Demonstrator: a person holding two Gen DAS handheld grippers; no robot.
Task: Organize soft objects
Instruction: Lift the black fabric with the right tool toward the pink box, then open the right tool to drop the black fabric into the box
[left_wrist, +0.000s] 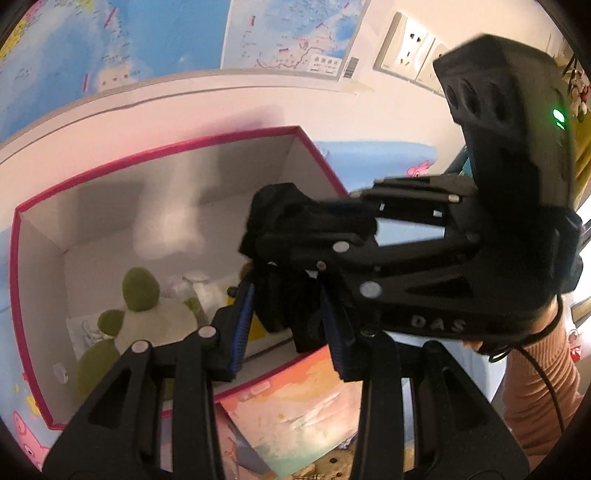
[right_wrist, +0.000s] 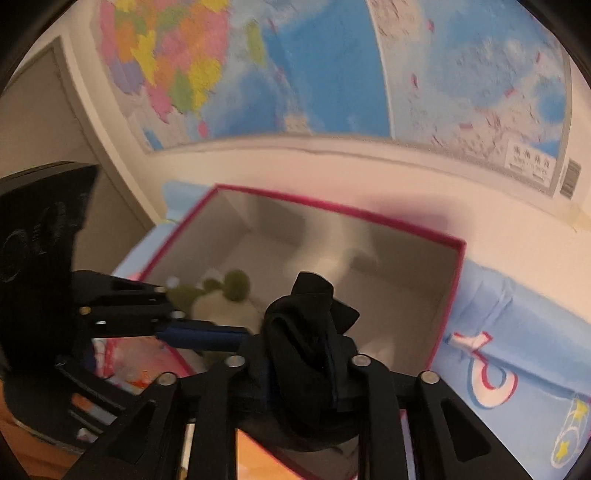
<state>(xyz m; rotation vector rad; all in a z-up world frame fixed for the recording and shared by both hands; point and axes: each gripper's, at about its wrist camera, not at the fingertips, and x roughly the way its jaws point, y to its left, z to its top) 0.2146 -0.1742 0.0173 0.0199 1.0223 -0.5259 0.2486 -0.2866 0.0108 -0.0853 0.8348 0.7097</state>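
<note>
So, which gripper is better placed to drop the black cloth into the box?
Probably left: the black cloth hangs between the left gripper's blue pads, over the pink-rimmed box. The right gripper is only at its upper bunch.

Left tongs (left_wrist: 286, 325): seen from their own wrist camera, the two black linkage arms run forward and downward, ending in blue-padded fingers (left_wrist: 242, 325) that stand a small way apart. Dark cloth hangs in the gap between the pads; whether the pads press on it cannot be told.

Right tongs (right_wrist: 301, 354): enter the left-wrist view from the right, lying crosswise above the left fingers. In their own view the jaws stand narrowly apart with a bunched black cloth between them. The body is carried by a hand (left_wrist: 484, 345) below it, with a ribbed salmon sleeve (left_wrist: 539, 391) behind.
</note>
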